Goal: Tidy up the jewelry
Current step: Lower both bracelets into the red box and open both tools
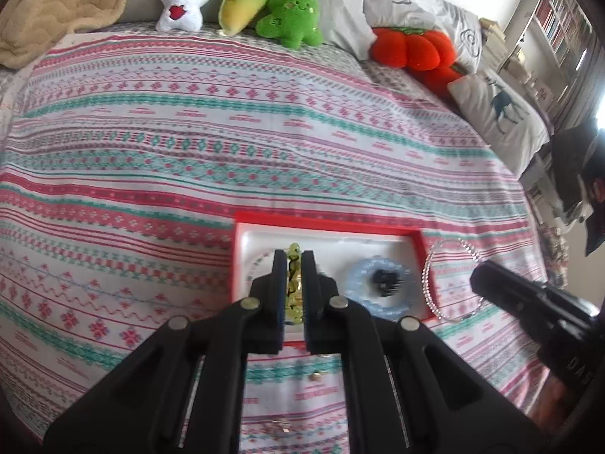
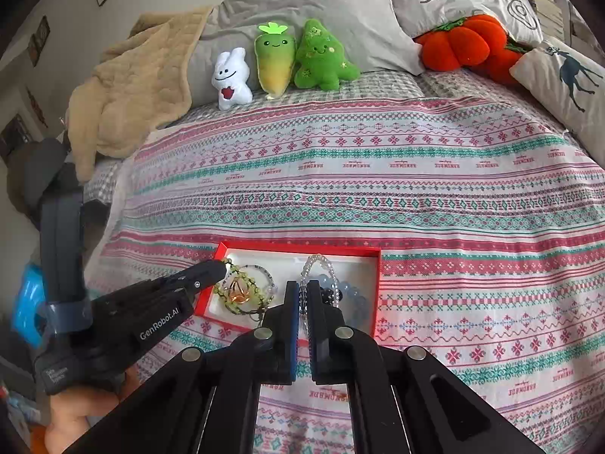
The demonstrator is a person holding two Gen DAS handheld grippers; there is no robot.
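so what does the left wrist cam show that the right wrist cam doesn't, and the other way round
Only the left wrist view: a bookshelf at the far right and small gold pieces lying on the bedspread below the box.

Only the right wrist view: framed pictures on the left wall and an amber pendant within the green beads.

Both: the red box, the left gripper shut on the green bead bracelet, the right gripper shut on the clear bead bracelet, the blue bracelet, and the plush toys.
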